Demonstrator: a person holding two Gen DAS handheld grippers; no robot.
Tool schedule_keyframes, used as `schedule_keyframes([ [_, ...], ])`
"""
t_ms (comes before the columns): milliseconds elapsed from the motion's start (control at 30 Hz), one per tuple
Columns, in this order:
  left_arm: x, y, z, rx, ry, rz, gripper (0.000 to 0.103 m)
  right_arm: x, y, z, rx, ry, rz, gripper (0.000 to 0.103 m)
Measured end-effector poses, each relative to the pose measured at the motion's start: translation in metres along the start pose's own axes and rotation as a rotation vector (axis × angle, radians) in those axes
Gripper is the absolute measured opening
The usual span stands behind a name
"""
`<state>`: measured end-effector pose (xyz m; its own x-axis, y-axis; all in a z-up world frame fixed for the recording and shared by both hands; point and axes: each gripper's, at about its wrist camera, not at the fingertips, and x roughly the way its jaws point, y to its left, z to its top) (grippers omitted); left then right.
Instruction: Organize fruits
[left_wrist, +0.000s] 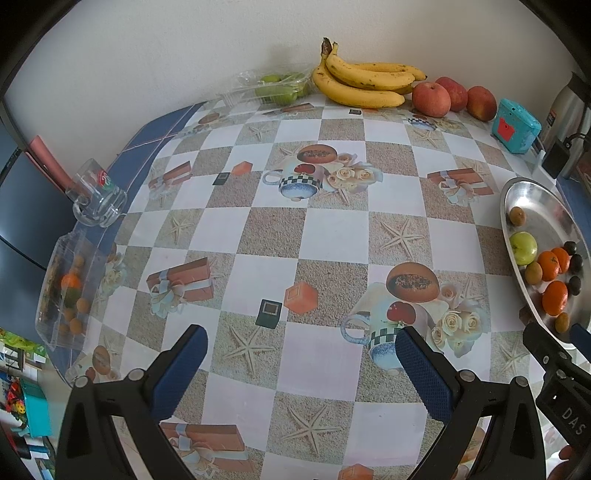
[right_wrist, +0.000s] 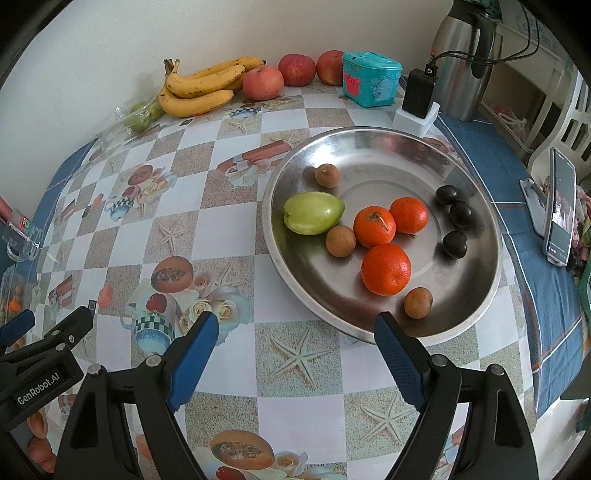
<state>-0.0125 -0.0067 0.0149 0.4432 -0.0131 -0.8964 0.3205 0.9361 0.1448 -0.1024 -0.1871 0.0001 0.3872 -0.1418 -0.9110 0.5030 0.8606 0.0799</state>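
Right now both of my hand-held grippers hang over the tabletop (left_wrist: 332, 229), tilted down at its checked cloth. My left hand-held gripper (left_wrist: 301, 354) stands wide open with nothing between its blue pads — only bare cloth shows in the gap. My right hand-held gripper (right_wrist: 295, 339) is just as wide and empty, its tips near the front rim of the metal dish (right_wrist: 476, 295).

In that dish lie three oranges (right_wrist: 386, 268), close together near the middle, a green fruit (right_wrist: 314, 212) to their left, three small brown round fruits (right_wrist: 340, 240) — one at the far side, one beside the green fruit, one by the front rim — and three dark ones (right_wrist: 455, 243) along the right side.

Against the far wall sit a bunch of bananas (left_wrist: 364, 83), three apples (left_wrist: 431, 99) in a row beside them, and a clear box of green fruit (left_wrist: 280, 86). At the left edge, another clear box (left_wrist: 64, 291) holds more small fruit.
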Motion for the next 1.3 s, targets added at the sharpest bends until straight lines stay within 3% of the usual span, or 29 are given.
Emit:
schedule_keyframes([
  [1300, -0.0004, -0.0004, -0.0005, -0.009, 0.003, 0.002, 0.103, 0.0001, -0.0009, -0.0004, 0.006, 0.0, -0.009, 0.087],
])
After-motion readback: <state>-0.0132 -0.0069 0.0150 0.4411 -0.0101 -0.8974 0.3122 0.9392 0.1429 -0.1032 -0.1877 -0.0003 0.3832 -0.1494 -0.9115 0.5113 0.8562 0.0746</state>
